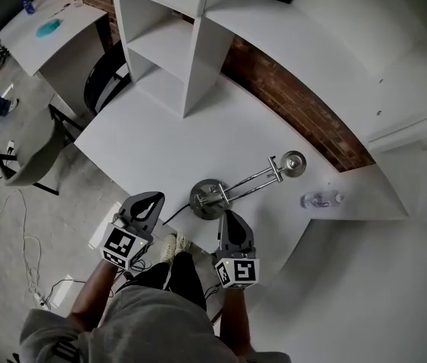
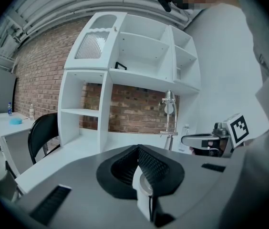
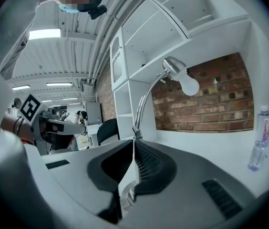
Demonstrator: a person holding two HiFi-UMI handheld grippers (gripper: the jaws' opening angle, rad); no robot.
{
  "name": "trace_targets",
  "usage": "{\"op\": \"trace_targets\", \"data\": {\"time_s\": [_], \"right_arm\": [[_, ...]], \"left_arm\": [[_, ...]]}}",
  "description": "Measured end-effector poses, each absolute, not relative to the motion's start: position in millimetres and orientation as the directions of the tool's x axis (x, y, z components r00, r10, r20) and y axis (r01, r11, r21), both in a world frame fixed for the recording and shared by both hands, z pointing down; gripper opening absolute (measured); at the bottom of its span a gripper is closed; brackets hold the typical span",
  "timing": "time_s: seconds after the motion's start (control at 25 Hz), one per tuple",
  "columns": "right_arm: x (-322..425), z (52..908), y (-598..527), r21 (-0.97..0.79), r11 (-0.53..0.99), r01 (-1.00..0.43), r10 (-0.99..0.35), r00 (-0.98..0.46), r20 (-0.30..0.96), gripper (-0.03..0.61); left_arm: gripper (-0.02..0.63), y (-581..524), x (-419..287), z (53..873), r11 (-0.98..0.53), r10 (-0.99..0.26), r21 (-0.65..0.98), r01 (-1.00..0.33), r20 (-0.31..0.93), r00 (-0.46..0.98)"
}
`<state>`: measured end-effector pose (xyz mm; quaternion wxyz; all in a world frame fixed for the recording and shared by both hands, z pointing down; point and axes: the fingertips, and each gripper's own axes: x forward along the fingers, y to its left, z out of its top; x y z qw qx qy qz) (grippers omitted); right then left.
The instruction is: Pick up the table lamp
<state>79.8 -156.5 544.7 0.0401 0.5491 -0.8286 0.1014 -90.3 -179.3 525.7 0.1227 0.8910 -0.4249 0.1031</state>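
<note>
A chrome table lamp stands on the white table [image 1: 145, 142], its round base [image 1: 207, 200] near the front edge. Its thin arm leans right to the small head [image 1: 294, 162]. My right gripper [image 1: 228, 216] is shut and empty, its tip just short of the base. In the right gripper view the lamp's stem [image 3: 143, 105] and white bulb [image 3: 190, 85] rise straight beyond the shut jaws [image 3: 133, 143]. My left gripper [image 1: 151, 199] hovers left of the base at the table's edge, also shut with nothing in it. From the left gripper view the lamp [image 2: 169, 114] stands ahead to the right.
A clear water bottle [image 1: 321, 200] lies right of the lamp, near the brick wall. A white shelf unit [image 1: 176, 51] stands at the table's back left, with a black chair [image 1: 106, 76] beside it. Cables run over the floor at the left.
</note>
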Motion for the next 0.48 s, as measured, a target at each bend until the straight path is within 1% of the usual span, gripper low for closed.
{"op": "trace_targets", "data": {"time_s": [0.28,0.32,0.36,0.48], "right_arm": [[79,564,-171,-0.139,0.399,-0.906,-0.892,-0.419,0.169,0.029],[80,565,-173,-0.136,0.403,-0.905,-0.891,-0.422,0.165,0.062],[80,566,-175,-0.137,0.406,-0.903,-0.891,-0.425,0.161,0.118],[78,566,-182,-0.143,0.413,-0.899,-0.889,-0.432,0.153,0.152]], "left_arm": [[0.003,-190,-85,544,-0.611,-0.72,0.122,-0.782,0.324,0.614],[0.003,-190,-84,546,-0.608,-0.72,0.125,-0.784,0.328,0.611],[0.003,-190,-84,548,-0.605,-0.72,0.129,-0.785,0.333,0.609],[0.003,-191,-82,552,-0.604,-0.716,0.131,-0.786,0.345,0.607]]}}
